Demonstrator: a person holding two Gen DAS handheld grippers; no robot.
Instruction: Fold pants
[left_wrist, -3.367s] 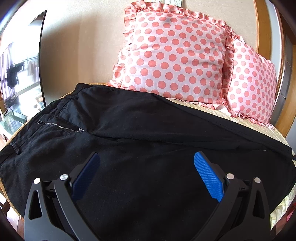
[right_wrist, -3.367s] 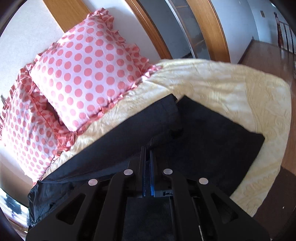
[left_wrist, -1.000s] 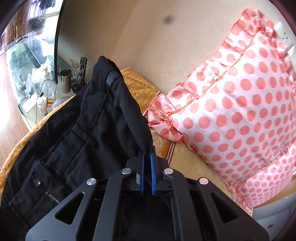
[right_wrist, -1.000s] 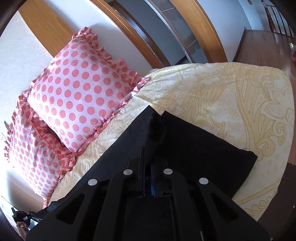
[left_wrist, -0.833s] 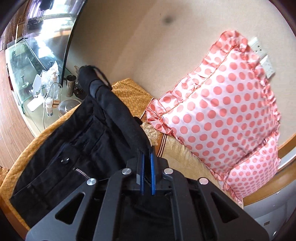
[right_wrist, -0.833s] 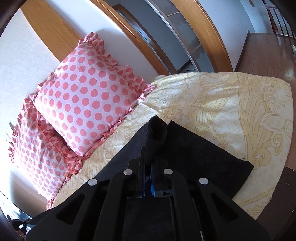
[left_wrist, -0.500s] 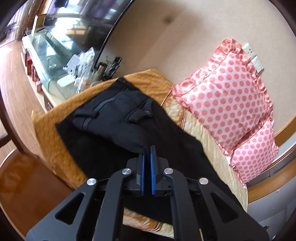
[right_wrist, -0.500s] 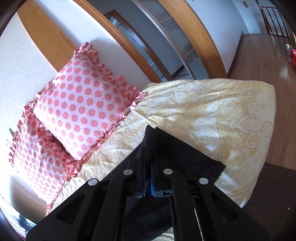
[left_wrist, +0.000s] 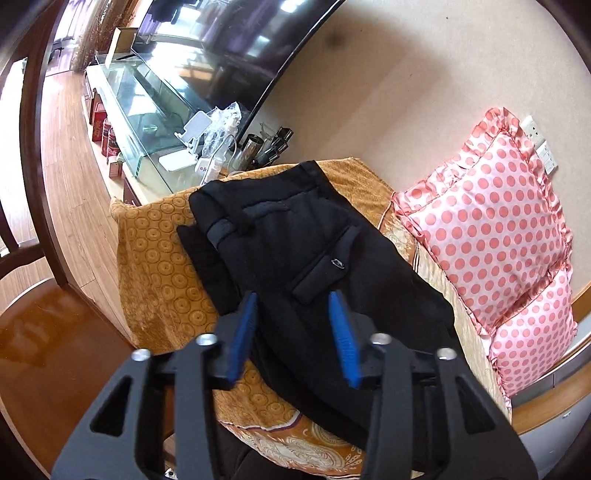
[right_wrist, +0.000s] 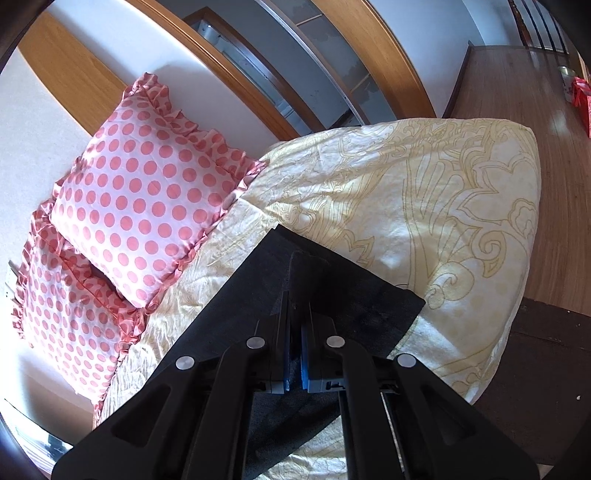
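Note:
The black pants (left_wrist: 317, 258) lie folded lengthwise on the bed, waistband at the far left, back pocket facing up. My left gripper (left_wrist: 295, 314) is open and empty just above the seat of the pants. In the right wrist view the leg end of the pants (right_wrist: 332, 288) lies on the cream bedspread. My right gripper (right_wrist: 295, 325) is shut on a raised fold of the pants' leg hem.
Two pink polka-dot pillows (left_wrist: 495, 236) stand against the wall behind the pants; they also show in the right wrist view (right_wrist: 140, 206). An orange patterned cover (left_wrist: 159, 258) drapes the bed's left end. A glass cabinet (left_wrist: 147, 110) with clutter stands beyond. Wooden floor (right_wrist: 517, 74) lies past the bed's right end.
My left gripper has let go of the waistband, opened and drawn back; the top half now lies folded over. My right gripper has carried the leg hem forward and lower.

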